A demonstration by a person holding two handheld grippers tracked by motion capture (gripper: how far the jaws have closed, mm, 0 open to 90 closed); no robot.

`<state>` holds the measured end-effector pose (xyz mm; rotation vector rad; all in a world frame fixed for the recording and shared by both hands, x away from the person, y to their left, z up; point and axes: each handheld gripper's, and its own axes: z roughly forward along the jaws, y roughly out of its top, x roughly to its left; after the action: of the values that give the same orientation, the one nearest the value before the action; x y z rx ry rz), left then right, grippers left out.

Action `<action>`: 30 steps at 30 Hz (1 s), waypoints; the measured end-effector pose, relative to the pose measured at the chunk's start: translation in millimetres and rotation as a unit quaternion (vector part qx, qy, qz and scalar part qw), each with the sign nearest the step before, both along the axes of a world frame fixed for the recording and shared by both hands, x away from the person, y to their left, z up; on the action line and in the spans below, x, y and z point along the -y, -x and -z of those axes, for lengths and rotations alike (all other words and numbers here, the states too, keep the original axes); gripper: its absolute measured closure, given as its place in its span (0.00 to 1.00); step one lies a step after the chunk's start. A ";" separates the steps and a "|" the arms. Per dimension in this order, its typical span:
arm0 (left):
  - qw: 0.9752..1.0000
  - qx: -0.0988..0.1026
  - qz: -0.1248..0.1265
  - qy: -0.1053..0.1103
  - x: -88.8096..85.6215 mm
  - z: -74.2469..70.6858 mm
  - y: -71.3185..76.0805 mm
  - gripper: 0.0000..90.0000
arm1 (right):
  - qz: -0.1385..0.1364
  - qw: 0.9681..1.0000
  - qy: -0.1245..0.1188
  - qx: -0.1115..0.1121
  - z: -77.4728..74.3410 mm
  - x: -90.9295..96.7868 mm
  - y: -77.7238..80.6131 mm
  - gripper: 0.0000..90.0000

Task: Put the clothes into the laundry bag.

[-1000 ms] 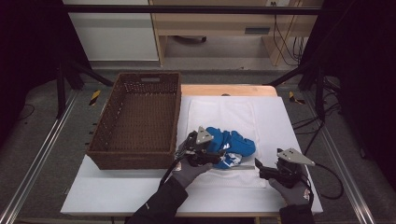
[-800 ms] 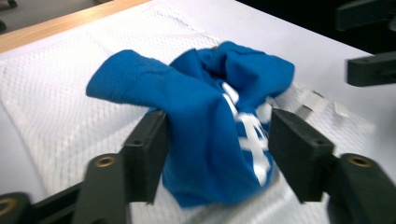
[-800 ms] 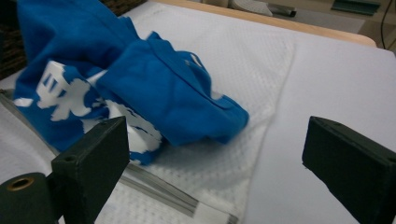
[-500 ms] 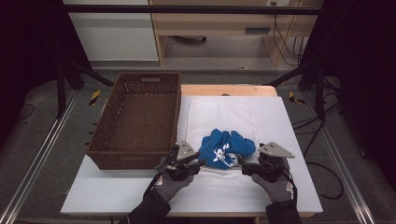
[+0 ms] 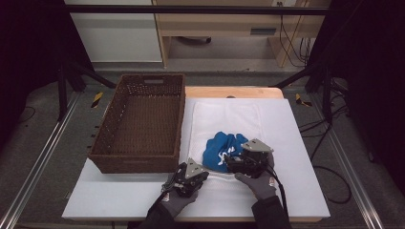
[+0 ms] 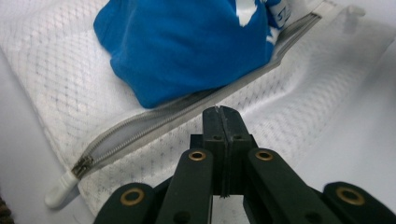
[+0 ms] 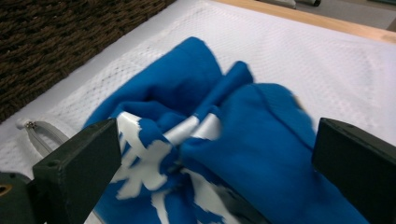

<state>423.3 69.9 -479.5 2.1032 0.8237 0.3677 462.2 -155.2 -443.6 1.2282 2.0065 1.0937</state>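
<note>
Now the left gripper (image 5: 187, 177) sits nearer the desk's front edge than half a second back, and its jaws have just been closing; in the left gripper view they meet pad to pad on the front edge of the white mesh laundry bag (image 6: 289, 88), whether any mesh is caught between them I cannot tell. The right gripper (image 5: 237, 164) has slid in from the right since the earlier frames, jaws just been opening, now wide and straddling the crumpled blue garment with white print (image 5: 220, 148) without pressing it.

Likely meaning: left hand pins or takes the bag's edge while the right readies a grab on the cloth, for stuffing it inside.

The garment lies on top of the bag, just ahead of both grippers, not inside.

Left gripper view gives what the high view cannot: the grey zipper (image 6: 154, 127) is undone and runs just past the jaw tips, its white pull (image 6: 60, 193) to their left. Right gripper view shows the dark woven wicker basket (image 7: 70, 42) beyond the garment, left of the jaws.
</note>
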 end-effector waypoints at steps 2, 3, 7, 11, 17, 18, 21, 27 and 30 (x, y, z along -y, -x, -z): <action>1.000 0.000 0.001 -0.007 0.9 3.8 0.6 1.00 | -0.006 1.000 -0.004 -0.009 5.9 -8.9 -7.2 0.02; 1.000 -0.002 0.000 -0.010 1.2 5.5 0.4 1.00 | -0.008 1.000 -0.002 -0.014 8.4 -11.0 -9.3 0.01; 1.000 -0.009 0.000 -0.009 1.4 7.7 -0.7 1.00 | -0.017 0.999 0.007 -0.036 18.8 -16.7 -15.3 0.01; 1.000 -0.015 0.001 -0.005 0.5 7.8 -2.1 1.00 | -0.017 0.999 0.014 -0.046 29.2 -23.4 -19.1 0.02; 1.000 -0.012 0.000 -0.007 1.4 8.1 -1.4 1.00 | -0.019 0.998 0.010 -0.062 43.2 -25.6 -22.7 0.07; 1.000 -0.011 0.000 -0.008 1.5 8.0 -1.3 0.99 | -0.018 0.998 0.010 -0.063 43.7 -25.9 -22.8 0.10; 1.000 -0.013 0.001 -0.007 1.2 8.1 -1.7 0.99 | -0.021 0.998 0.002 -0.066 44.2 -25.3 -21.8 0.22; 1.000 -0.011 0.000 -0.009 1.6 8.1 -1.3 0.99 | -0.016 0.997 -0.006 -0.072 38.9 -21.6 -18.9 0.57; 1.000 -0.010 0.000 -0.010 1.8 8.0 -1.1 0.99 | -0.011 0.997 -0.006 -0.074 37.5 -21.3 -18.2 0.67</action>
<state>424.3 68.1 -487.5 2.1293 0.8344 0.3556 480.4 -133.9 -481.2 1.3307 2.1315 1.0545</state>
